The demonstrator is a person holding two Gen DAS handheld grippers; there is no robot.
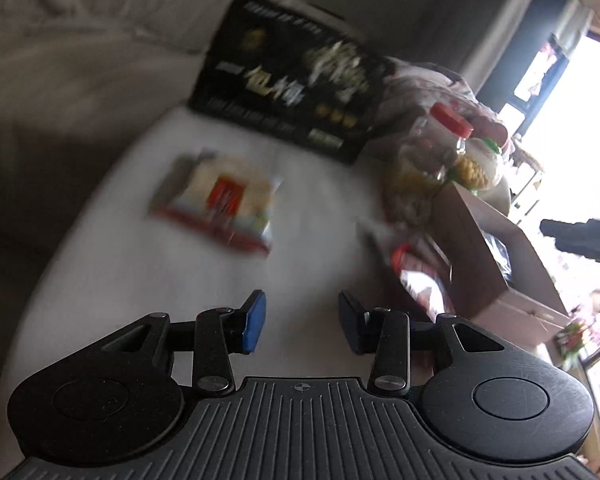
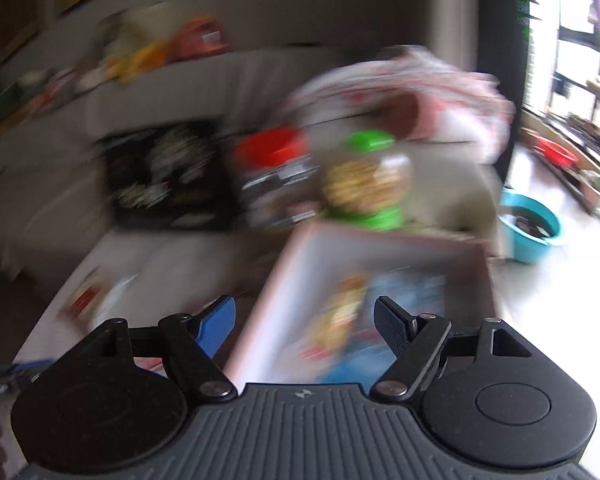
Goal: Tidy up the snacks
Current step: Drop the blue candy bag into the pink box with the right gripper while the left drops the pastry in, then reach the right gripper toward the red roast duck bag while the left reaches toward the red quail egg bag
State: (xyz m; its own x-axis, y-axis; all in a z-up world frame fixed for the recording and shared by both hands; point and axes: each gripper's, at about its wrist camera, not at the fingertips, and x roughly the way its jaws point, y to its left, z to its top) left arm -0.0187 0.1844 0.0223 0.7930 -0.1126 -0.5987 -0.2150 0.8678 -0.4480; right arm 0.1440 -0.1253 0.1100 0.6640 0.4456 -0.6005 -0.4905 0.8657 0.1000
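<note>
Both views are blurred by motion. In the left wrist view my left gripper is open and empty above the white table. A snack packet with a red label lies flat ahead of it. A black box with pale lettering stands behind. Jars with a red lid and a green lid stand beside a cardboard box. In the right wrist view my right gripper is open and empty above the cardboard box, which holds a colourful packet.
A grey sofa runs behind the table with packets on its back. A patterned cloth bundle lies behind the jars. A blue basin and a red bowl sit on the floor at right by the bright window.
</note>
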